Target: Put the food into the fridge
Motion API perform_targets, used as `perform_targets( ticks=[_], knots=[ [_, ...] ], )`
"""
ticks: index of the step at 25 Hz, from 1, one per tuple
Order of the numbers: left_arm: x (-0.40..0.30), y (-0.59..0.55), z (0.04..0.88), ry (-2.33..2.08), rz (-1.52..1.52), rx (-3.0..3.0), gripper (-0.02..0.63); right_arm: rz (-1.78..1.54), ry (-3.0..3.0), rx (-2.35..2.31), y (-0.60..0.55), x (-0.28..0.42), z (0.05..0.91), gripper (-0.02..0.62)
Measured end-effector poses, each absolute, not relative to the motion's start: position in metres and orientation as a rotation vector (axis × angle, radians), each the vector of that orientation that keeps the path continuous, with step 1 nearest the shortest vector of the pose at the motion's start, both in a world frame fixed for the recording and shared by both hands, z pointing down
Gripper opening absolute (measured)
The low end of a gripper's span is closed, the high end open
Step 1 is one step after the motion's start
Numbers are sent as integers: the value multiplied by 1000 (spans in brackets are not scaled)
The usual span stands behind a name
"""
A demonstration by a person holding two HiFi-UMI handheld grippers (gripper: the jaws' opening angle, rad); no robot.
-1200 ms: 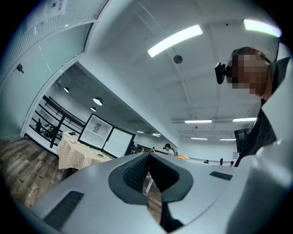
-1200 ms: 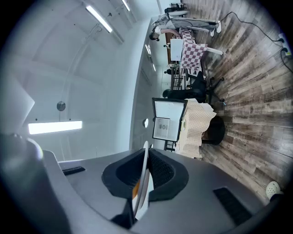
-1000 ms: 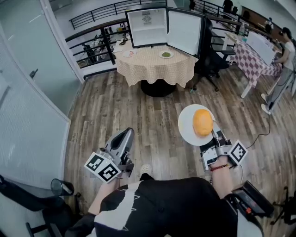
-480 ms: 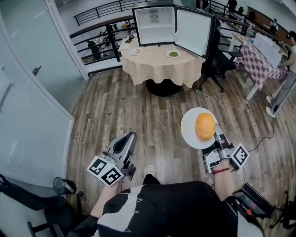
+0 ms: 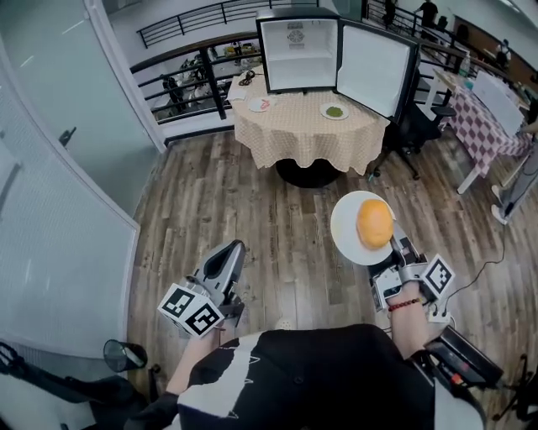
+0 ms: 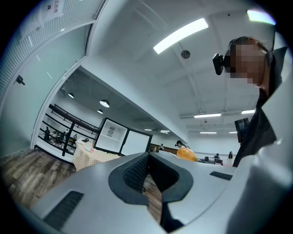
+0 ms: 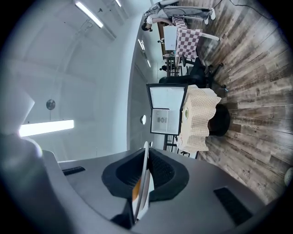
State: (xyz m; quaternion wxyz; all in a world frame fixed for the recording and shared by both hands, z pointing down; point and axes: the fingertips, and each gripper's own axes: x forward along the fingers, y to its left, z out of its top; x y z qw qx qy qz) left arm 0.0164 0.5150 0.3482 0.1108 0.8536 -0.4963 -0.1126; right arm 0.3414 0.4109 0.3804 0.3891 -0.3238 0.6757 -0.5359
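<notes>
One plate point(image 5: 349, 228), bearing an orange bun point(image 5: 375, 222), is clamped at its rim in the right claw point(image 5: 393, 249), well short of the open fridge point(image 5: 298, 55); left claw point(image 5: 234, 250) closed, empty. Advise carrying the plate level.

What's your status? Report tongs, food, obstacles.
Right tongs shut on white plate carrying bun. Left tongs shut, empty. Fridge open on table ahead.

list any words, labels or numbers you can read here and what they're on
Nothing reads clearly.
Sticker inside the fridge: print too small to read.
Sheet on the wall, left gripper view: too blurred.
Cubes on the left gripper and right gripper: square patterns, no letters.
</notes>
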Motion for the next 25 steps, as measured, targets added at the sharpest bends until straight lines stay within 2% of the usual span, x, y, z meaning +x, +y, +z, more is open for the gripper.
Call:
perform_targets(
  ticks=[7,14,25],
  knots=[
    [-44,421,331,-1372,-334,2563,12,-1325,1740,-871,334,280,358,25],
    [-72,364,332,-1341,-362,2601,12,-1245,1727,-968,313,277,356,25],
    [-37,351,348,-1202,-305,2691,12,-1272,1680,-1025,301,285,379,25]
  ],
)
